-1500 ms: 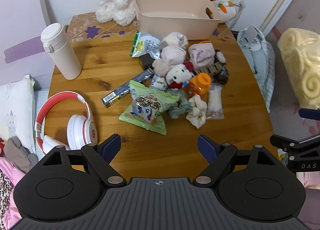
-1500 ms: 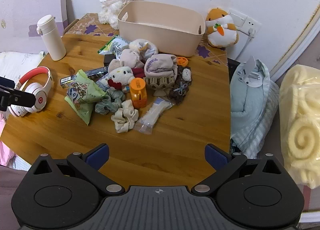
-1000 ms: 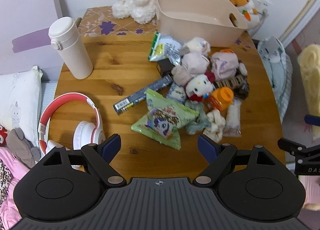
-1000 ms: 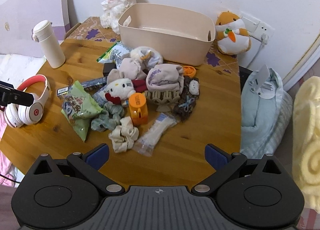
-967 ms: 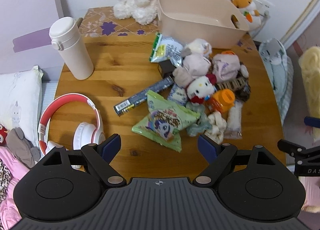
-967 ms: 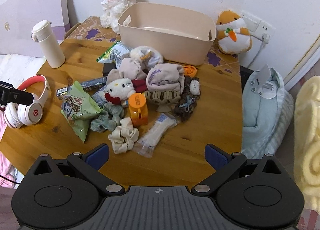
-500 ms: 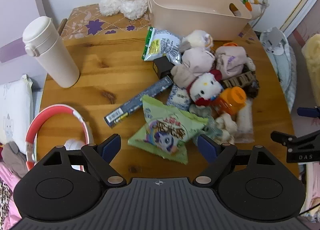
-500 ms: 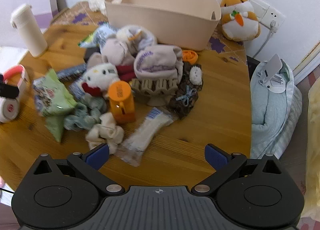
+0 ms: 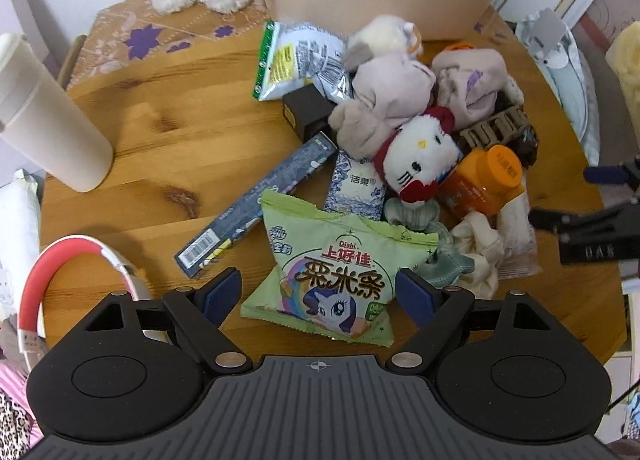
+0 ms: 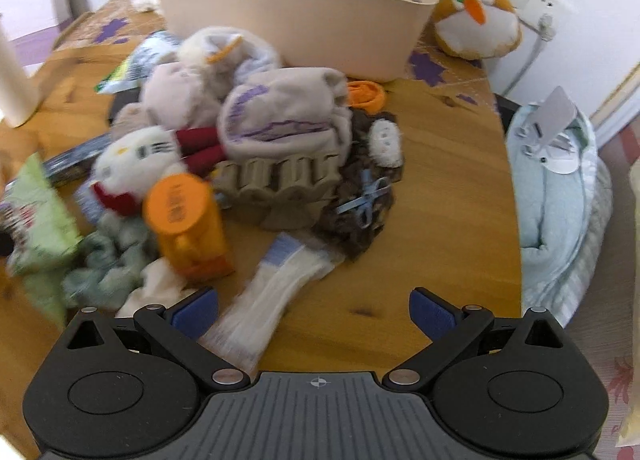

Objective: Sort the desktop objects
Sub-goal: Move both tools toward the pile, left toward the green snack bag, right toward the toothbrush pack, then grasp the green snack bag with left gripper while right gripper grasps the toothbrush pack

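My left gripper (image 9: 318,294) is spread wide and empty, its blue-padded fingers standing either side of the near end of a crinkly green snack bag (image 9: 332,272) that lies flat on the wooden table (image 9: 160,131). My right gripper (image 10: 314,308) is also wide apart with nothing in it, hanging over the table's near edge; a clear, soft packet of white material (image 10: 268,292) runs toward its left finger, blurred. Just past the snack bag I see a grey-green scrunchie (image 9: 444,260) and a cream one (image 9: 480,248) bunched together, a stubby orange plastic jar (image 9: 484,179) on its side, and a white plush cat with a red bow (image 9: 420,155) leaning against it. A long dark box with a barcode (image 9: 256,203) lies slantwise to the left, touching the bag's top corner. Behind the cat, rolled pale fabric bundles (image 10: 280,115) pile against a brown ribbed item (image 10: 280,179). The smooth beige plastic bin (image 10: 296,7) stands at the far side, beyond the heap. Off to the left stand a cream tumbler (image 9: 44,115) and red-and-white headphones (image 9: 72,260), well apart from the pile.
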`<state>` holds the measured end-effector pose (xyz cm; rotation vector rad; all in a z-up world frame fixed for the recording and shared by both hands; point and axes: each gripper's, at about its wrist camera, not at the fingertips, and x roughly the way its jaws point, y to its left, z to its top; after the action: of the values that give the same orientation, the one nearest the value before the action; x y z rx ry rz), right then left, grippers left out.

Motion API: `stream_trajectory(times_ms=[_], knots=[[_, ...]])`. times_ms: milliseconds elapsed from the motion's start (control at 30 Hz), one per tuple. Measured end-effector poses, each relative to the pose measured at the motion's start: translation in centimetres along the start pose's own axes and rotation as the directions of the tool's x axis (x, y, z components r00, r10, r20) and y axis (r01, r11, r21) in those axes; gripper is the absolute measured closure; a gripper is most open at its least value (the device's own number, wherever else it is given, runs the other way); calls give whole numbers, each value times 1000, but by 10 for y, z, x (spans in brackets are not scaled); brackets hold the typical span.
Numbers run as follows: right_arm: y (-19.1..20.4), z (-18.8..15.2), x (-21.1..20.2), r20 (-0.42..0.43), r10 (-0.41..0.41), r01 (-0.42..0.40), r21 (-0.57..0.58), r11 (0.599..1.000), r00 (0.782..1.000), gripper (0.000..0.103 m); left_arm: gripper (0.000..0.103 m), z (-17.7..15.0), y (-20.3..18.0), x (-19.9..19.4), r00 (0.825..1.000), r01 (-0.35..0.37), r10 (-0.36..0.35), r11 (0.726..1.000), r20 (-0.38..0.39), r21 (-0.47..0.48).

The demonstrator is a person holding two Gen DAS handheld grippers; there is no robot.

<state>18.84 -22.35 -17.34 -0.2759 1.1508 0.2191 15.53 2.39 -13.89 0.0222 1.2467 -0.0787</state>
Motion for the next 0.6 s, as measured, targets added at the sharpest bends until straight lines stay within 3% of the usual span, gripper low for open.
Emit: stream_trajectory(times_ms=[267,600], knots=[[3,2,29,-45,6,-5,27,1000,999,8,18,2,-5,25,1000,29,-29,999,11,26],[6,-1,51,-87,32,-28,47,999,996,14,18,2,-9,52,998,32,-30,999,-64,33]])
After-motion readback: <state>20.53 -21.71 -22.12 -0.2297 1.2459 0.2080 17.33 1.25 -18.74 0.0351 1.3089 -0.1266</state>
